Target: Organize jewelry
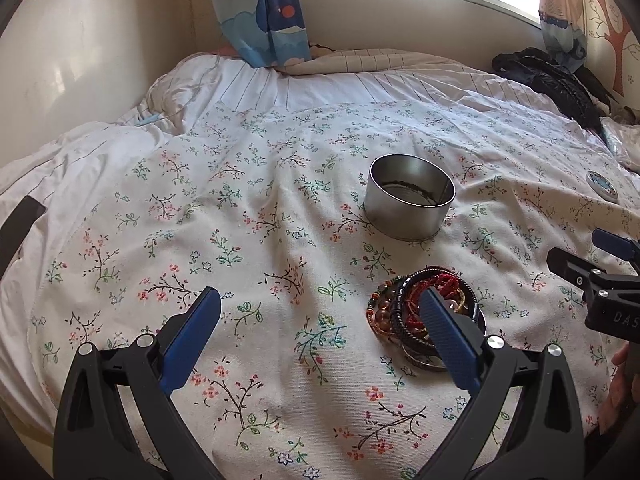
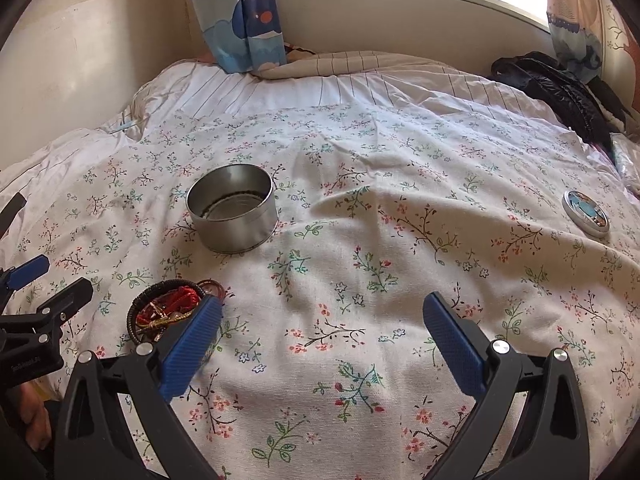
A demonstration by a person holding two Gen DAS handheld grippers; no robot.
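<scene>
Item one: the tin (image 1: 410,196), round, bare metal, lid off, upright on the floral sheet (image 1: 240,240). We see a dark ring low along its inner wall; whether that is a piece already stowed or only a reflection, we cannot tell. We count it as empty or nearly so.

Item two: the bracelets (image 1: 416,308), a heap of beaded, braided and red corded bands, lying on the sheet near the tin but apart from it. In the left view the heap sits partly behind one blue pad; in the right view it shows at the lower left (image 2: 172,308), again half covered by a pad. Nothing in the heap is lifted.

Item three: the lid (image 2: 586,214), picture side up, well apart from the tin toward the right edge of the bed.

Item four: the left gripper (image 1: 320,336), jaws spread wide, holding nothing, low over the sheet just beside the heap.

Item five: the right gripper (image 2: 324,340), likewise wide apart and empty, over bare sheet between heap and lid.

Our reckoning: the tin stands opened and ready, so the preparation looks done. The sorting itself looks barely begun; the bracelets remain to be moved into the tin, and the lid to be set back on.
</scene>
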